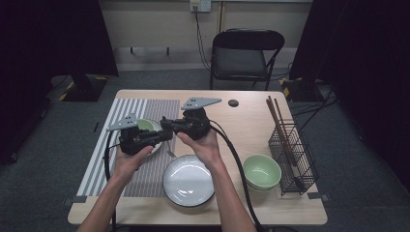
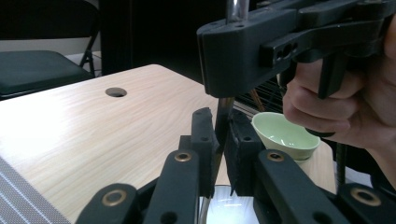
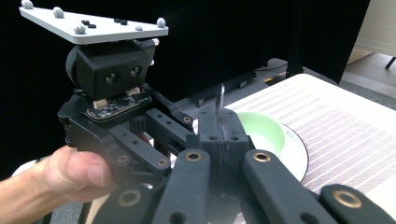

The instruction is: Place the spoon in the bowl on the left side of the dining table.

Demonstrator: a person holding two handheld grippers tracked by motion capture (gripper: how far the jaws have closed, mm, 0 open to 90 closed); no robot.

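Observation:
A thin metal utensil [image 2: 226, 108] is held between both grippers above the table; its bowl or tines are hidden. In the left gripper view it stands upright between my left gripper's [image 2: 222, 125] jaws, which are shut on it, and runs up into the right gripper [image 2: 280, 42]. In the right gripper view my right gripper [image 3: 222, 127] is shut on the same utensil, whose end [image 3: 221, 97] sticks up above the jaws. From above, the left gripper [image 1: 163, 136] and right gripper [image 1: 167, 123] meet tip to tip over the placemat's right edge.
A green bowl [image 1: 147, 126] sits on a small plate on the striped placemat [image 1: 121, 108]. A white plate [image 1: 188, 193] lies near the front edge, a second green bowl [image 1: 261, 171] to its right. A wire basket [image 1: 292, 154] holds chopsticks. A chair [image 1: 244, 53] stands behind the table.

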